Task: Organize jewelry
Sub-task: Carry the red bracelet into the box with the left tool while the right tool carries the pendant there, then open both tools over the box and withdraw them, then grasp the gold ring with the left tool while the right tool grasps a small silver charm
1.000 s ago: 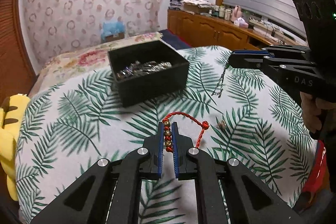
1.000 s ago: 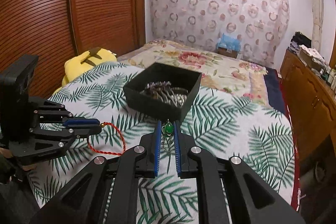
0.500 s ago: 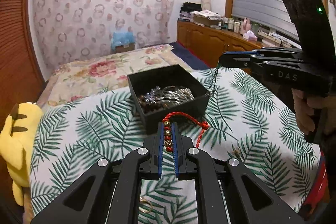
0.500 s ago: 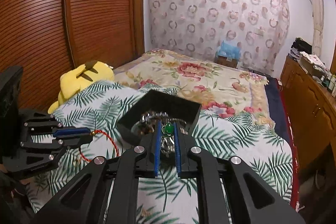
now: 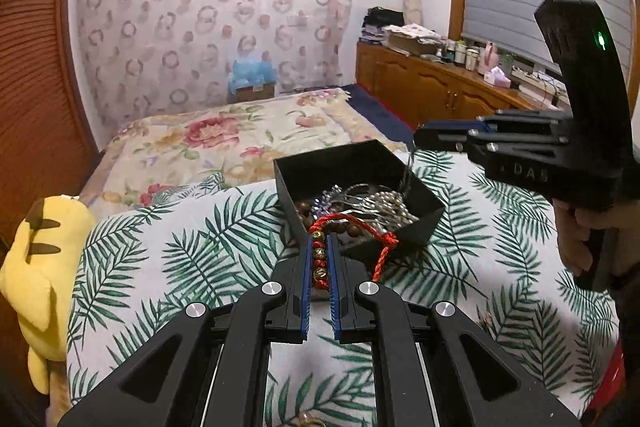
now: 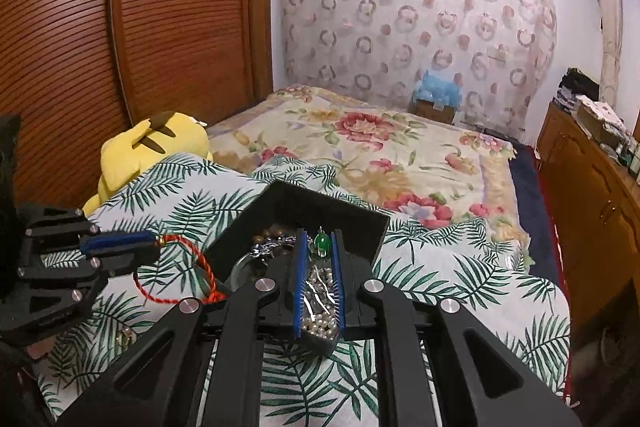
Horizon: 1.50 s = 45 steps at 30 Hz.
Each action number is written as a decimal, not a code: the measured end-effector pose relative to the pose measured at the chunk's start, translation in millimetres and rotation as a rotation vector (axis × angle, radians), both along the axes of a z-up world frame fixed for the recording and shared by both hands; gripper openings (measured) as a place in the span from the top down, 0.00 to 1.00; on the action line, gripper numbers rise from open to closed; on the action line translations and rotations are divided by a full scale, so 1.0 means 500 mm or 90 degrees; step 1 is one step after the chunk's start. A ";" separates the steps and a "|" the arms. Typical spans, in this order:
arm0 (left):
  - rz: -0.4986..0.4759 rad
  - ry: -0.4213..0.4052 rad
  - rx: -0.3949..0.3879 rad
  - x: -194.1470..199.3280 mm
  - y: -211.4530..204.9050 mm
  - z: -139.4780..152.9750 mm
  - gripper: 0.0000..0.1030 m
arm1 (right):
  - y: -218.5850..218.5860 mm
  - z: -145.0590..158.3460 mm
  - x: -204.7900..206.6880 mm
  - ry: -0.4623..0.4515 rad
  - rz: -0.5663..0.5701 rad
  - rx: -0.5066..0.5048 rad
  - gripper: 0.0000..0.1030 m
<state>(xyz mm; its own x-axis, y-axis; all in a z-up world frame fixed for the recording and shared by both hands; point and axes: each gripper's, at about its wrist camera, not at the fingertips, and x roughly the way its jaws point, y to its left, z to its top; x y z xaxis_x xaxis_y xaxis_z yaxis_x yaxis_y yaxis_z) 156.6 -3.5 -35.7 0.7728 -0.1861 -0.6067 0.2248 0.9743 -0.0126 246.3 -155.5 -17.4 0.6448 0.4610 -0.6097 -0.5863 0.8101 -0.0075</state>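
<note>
Landmark: black box (image 5: 416, 183), open-topped, sitting on the palm-leaf cloth (image 5: 200, 251); all places below are given relative to it.

Left gripper (image 5: 320, 247): jaws nearly together, a narrow gap between the blue pads, clamped on the beaded stretch of the red cord bracelet (image 5: 320, 261). Fingertips sit at the near wall of the box, at about rim height.

Red cord bracelet: gold and red beads are lined up between the pads. The braided loop arcs forward over the near edge of the box, and its knot hangs down the outside of the near wall. In the right wrist view the bracelet (image 6: 180, 241) trails from the left gripper (image 6: 120, 247) to the left-hand corner of the box (image 6: 360, 223).

Right gripper (image 6: 318, 247): jaws narrowly parted, pinching the green pendant (image 6: 321, 243) at the tips. Fingers reach over the box interior. In the left wrist view this gripper (image 5: 418, 139) hovers above the far right corner of the box.

Pendant chain: a thin chain (image 5: 408, 175) hangs from the right gripper's tip down into the box; blurred, so I cannot tell whether it touches the contents.

Box contents: heap of pearl strands (image 5: 388, 203), silver pieces and dark wooden beads (image 5: 306, 213).

Loose item: a small ring-like piece (image 5: 486, 319) on the cloth, near side of the box and to its right, well apart from it.

Plush: yellow toy (image 5: 36, 267) at the cloth's edge, far left of the box.
</note>
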 end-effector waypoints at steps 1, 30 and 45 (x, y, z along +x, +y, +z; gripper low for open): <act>0.001 0.001 -0.002 0.005 0.001 0.000 0.94 | -0.001 -0.003 0.005 0.000 -0.002 0.004 0.87; -0.020 -0.003 0.023 0.119 -0.066 -0.005 0.74 | -0.128 -0.051 -0.110 0.007 -0.033 -0.003 0.62; -0.017 0.025 0.025 -0.006 -0.021 -0.037 0.64 | -0.112 -0.144 -0.207 0.086 0.023 -0.016 0.62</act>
<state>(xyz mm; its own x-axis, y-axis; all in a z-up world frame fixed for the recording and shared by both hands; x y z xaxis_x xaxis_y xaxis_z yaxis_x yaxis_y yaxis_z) 153.7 -14.2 -54.1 0.7431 -0.1826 -0.6438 0.2513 0.9678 0.0156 142.9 -211.7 -89.5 0.5387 0.4660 -0.7019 -0.6123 0.7888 0.0538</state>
